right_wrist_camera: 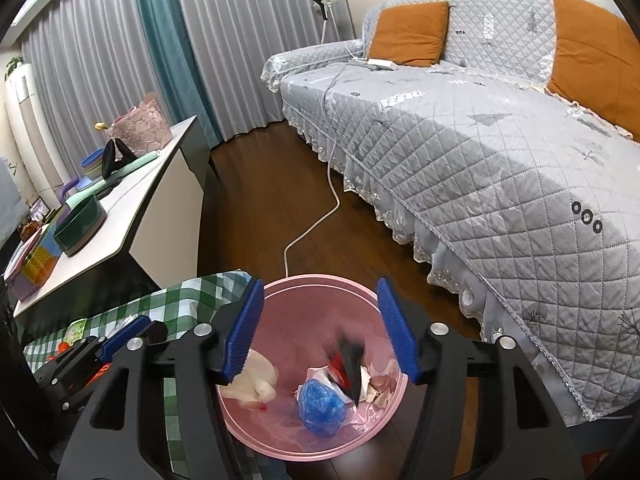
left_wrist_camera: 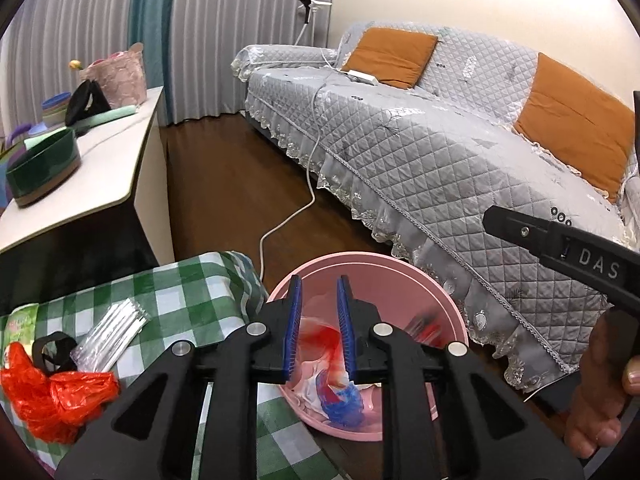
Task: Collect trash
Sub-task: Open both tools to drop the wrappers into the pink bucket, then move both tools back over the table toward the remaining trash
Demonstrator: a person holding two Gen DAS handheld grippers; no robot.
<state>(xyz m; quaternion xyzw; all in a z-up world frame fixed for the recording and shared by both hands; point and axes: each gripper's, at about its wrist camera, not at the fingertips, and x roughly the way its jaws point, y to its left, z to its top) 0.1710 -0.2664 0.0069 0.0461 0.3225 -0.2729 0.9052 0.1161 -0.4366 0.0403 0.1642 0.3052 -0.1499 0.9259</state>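
Note:
A pink bin stands on the floor beside the table. My left gripper hangs over it, its blue pads a narrow gap apart; a blurred red and white scrap shows loose between and below them. My right gripper stands open over the same pink bin, with a blurred black and red scrap in the air inside. At the bottom lie a blue crumpled ball and white paper. On the table lie an orange plastic bag and a clear wrapper.
The table's green checked cloth borders the bin's left side. A grey quilted sofa runs along the right, with a white cable across the wooden floor. A white sideboard with a green bowl stands at the left. A hand holds the right gripper.

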